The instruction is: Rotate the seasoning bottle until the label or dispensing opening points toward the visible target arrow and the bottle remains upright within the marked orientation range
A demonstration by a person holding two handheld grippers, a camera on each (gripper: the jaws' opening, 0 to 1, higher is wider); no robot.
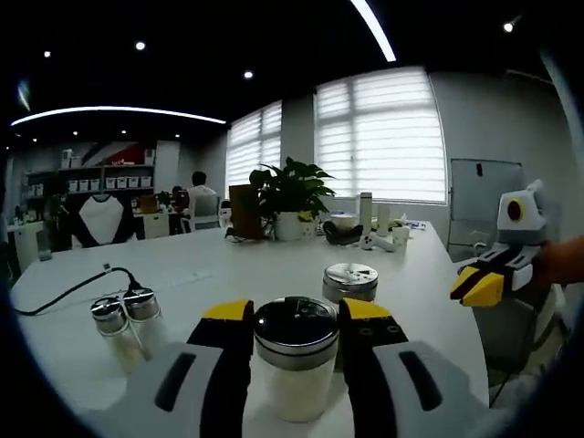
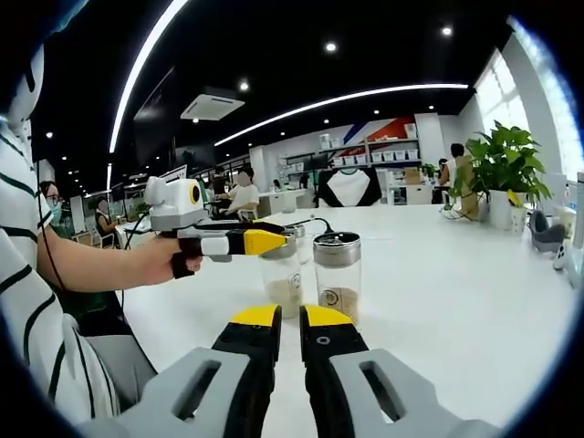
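A seasoning bottle (image 1: 294, 365) with a dark round lid and pale powder inside stands upright on the white table (image 1: 228, 265). My left gripper (image 1: 297, 312) is shut on it, one yellow-tipped jaw on each side just below the lid. In the right gripper view the left gripper (image 2: 263, 242), held by a hand, grips that same bottle (image 2: 281, 278). My right gripper (image 2: 289, 318) is shut with nothing between its jaws, hovering short of the bottles. It also hangs at the table's right edge as the right gripper (image 1: 481, 285) in the left gripper view.
A second jar (image 1: 350, 281) with a silver lid, holding brownish grains (image 2: 337, 274), stands just behind the held bottle. Two small shakers (image 1: 126, 321) and a black cable (image 1: 68, 290) lie to the left. A potted plant (image 1: 290, 196) and cups sit at the far end. A person in a striped shirt (image 2: 27, 274) sits close.
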